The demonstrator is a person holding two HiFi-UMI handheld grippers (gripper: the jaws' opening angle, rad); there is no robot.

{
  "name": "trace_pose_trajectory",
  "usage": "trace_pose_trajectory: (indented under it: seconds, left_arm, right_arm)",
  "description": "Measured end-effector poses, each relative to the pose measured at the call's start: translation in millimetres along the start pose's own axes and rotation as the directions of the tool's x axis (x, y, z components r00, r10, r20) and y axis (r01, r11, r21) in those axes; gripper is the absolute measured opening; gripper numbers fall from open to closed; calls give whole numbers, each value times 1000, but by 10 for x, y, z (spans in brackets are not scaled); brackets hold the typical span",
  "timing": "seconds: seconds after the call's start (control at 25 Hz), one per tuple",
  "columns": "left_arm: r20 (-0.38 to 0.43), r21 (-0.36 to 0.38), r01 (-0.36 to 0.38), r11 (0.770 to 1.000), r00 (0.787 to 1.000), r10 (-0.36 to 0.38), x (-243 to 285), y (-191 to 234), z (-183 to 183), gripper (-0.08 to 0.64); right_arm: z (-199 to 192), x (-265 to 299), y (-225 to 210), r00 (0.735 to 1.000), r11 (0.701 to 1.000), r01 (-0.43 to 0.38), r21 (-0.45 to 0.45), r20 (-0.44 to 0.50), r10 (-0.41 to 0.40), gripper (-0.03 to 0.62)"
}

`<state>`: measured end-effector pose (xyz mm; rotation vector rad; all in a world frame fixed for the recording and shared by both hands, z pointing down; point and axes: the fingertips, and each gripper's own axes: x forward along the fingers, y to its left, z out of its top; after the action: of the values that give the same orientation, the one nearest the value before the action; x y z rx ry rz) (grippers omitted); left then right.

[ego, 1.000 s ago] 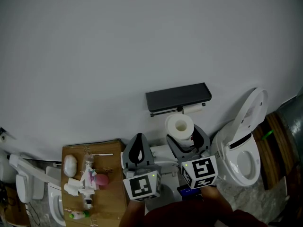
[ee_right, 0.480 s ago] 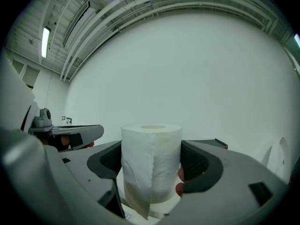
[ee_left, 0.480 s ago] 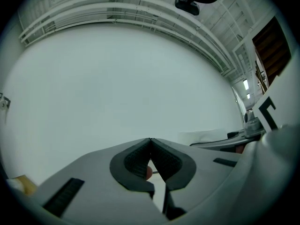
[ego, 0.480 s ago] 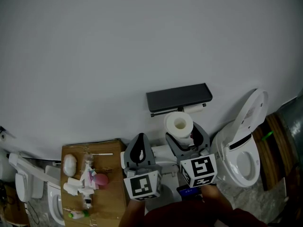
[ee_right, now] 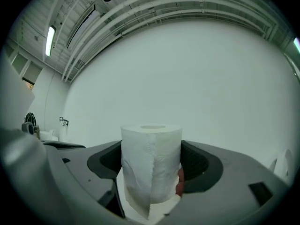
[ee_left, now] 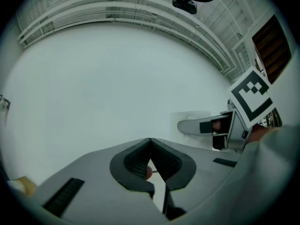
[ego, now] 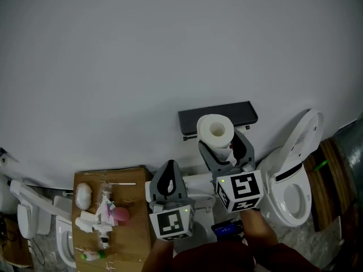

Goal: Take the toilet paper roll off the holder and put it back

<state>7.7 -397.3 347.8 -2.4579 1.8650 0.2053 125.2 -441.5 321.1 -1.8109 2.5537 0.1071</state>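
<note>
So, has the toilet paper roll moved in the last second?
Yes. Clamped in the right hand-held gripper, the toilet paper roll has risen in the head view: it sat below the dark wall holder, now it overlaps its lower edge.

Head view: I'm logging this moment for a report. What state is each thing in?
right gripper: shut on the toilet paper roll
left gripper: shut, nothing gripped
toilet paper roll: upright, off the holder
holder: no roll on it
toilet lid: raised
</note>
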Motion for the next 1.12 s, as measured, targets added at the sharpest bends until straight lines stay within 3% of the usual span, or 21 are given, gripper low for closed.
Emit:
trace_pose_trajectory:
  seconds: [0.52, 1.12]
  left_arm:
    - [-8, -5, -21, 1000, 1000, 21, 33, 90, -62, 5]
    - [-30, -1, -57, 998, 998, 57, 31, 260, -144, 5]
  right_arm:
    - [357, 567, -61, 998, 1000, -3, -10, 65, 4, 354]
    - [-40, 1245, -61, 999, 1000, 5, -4, -35, -5, 354]
